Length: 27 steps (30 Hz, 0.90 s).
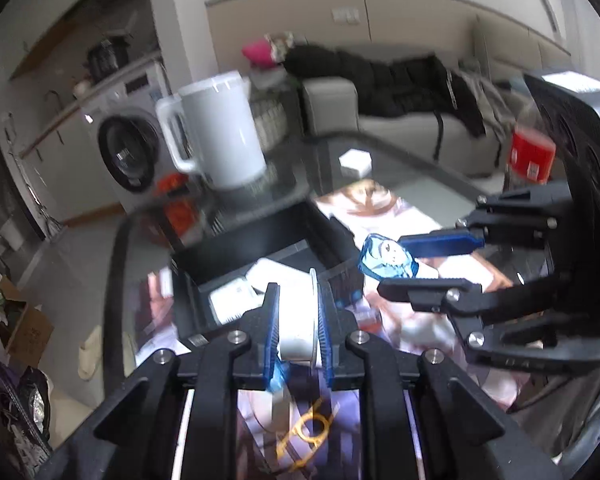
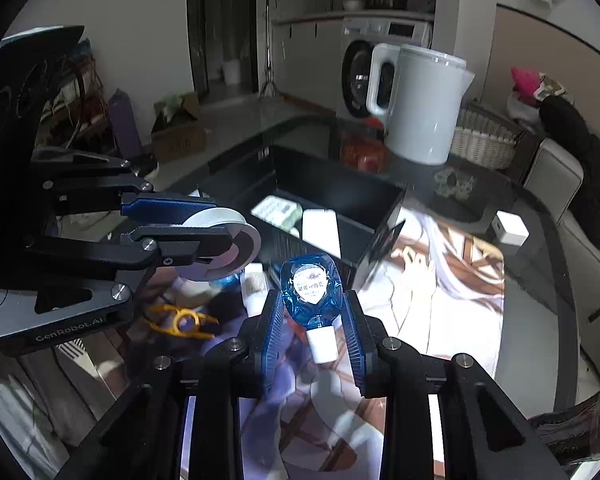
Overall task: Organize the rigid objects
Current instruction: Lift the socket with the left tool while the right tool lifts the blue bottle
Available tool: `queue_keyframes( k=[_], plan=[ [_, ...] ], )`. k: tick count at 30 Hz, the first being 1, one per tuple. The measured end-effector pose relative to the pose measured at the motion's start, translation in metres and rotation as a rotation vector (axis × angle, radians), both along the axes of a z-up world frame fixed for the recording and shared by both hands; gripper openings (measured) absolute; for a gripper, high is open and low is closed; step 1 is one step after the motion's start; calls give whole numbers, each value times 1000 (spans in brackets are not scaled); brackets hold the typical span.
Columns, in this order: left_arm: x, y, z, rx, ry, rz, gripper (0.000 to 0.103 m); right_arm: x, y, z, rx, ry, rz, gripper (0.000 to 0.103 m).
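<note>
My left gripper (image 1: 296, 292) is shut on a white round disc-shaped roll (image 1: 298, 332), held upright between the blue pads above the table. From the right wrist view the same roll (image 2: 220, 248) shows in the left gripper (image 2: 225, 220) at the left. My right gripper (image 2: 311, 300) is shut on a small blue bottle (image 2: 310, 292), white cap pointing back at the camera. That bottle (image 1: 386, 260) and the right gripper (image 1: 392, 266) also show at the right of the left wrist view. An open black box (image 2: 340, 196) (image 1: 240, 248) lies just beyond both grippers, with white items inside.
A white jug (image 2: 416, 104) (image 1: 220, 132) stands behind the box on the glass table. On the printed mat (image 2: 440, 280) lie a yellow clip (image 2: 184, 322) and a white tube (image 2: 254, 284). A small white box (image 2: 508, 228) sits far right. A red-labelled bottle (image 1: 530, 156) stands near the right gripper.
</note>
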State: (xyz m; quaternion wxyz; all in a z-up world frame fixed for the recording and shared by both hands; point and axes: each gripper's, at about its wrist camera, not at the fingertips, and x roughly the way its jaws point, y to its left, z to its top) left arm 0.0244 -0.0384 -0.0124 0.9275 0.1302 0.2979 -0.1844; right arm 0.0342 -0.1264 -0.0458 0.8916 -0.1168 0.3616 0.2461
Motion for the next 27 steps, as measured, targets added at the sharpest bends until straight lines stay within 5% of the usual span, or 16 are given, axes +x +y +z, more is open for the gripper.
queue_keyframes(
  k=[6, 12, 27],
  plan=[
    [-15, 16, 31, -61, -204, 115, 16, -37, 3, 46, 113, -344, -47, 30],
    [-39, 28, 54, -91, -405, 170, 16, -63, 1, 74, 178, -537, -76, 30],
    [-29, 40, 56, -143, -404, 181, 16, -40, 0, 80, 221, -518, -92, 30]
  ],
)
